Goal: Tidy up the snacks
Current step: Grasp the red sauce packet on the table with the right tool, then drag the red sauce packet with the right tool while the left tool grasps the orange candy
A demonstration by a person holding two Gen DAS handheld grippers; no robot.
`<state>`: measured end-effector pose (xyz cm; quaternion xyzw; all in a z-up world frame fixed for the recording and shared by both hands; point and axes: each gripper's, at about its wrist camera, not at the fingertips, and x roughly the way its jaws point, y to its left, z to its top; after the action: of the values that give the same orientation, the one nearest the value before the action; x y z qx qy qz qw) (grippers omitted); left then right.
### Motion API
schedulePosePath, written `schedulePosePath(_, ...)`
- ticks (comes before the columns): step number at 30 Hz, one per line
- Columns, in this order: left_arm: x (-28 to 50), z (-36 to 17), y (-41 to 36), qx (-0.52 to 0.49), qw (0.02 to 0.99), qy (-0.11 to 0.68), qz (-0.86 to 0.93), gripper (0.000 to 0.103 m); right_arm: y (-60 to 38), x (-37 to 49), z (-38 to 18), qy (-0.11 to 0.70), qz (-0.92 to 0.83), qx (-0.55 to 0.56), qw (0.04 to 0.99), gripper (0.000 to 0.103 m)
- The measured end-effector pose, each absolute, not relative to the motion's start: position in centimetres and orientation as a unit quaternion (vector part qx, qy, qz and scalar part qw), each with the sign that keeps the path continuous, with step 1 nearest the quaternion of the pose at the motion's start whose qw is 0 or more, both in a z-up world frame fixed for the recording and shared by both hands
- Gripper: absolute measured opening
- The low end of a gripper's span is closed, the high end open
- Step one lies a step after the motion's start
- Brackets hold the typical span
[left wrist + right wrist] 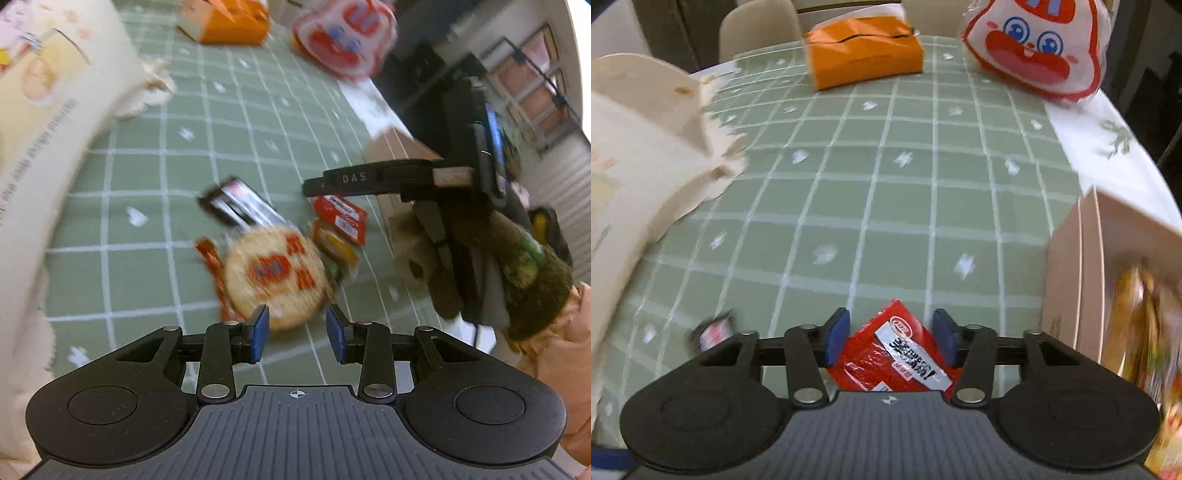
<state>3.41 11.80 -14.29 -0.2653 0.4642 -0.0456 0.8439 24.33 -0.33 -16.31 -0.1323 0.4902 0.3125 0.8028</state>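
Note:
In the left wrist view a small pile of snacks lies on the green checked tablecloth (155,173): a round cracker pack (275,275), a black wrapper (240,205), a red packet (341,218) and a yellow packet (336,247). My left gripper (297,332) is open, just short of the round pack. My right gripper (314,186) shows there from the side, over the red packet. In the right wrist view my right gripper (890,338) is open, with the red packet (894,354) lying between its fingers. A pink box (1082,277) at the right holds several snacks (1141,321).
A cream cloth bag (639,162) lies at the left. An orange tissue box (864,55) and a white-and-red cartoon-face bag (1034,48) stand at the far end. The table's white-clothed right edge (1108,140) runs past the pink box. A chair (757,26) stands behind.

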Motion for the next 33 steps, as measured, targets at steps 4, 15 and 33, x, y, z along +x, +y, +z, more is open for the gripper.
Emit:
schedulePosePath(4,4.0,-14.8,10.7,-0.271,0.835,0.474,-0.06,0.038,-3.4,19.4,-16.1,0.49,0.341,-0.112,0.794,0.033)
schedulePosePath(15,5.1,-14.3,10.3,-0.179,0.868,0.457,0.075,0.037,-11.7,11.8,-15.6,0.488,0.33,-0.105,0.801,0.025)
schedulePosePath(33,4.4,-14.5,5.6,-0.21,0.851,0.481,0.0,0.037,-11.8,8.1,-13.6,0.436,0.364,-0.096,0.817,0.05)
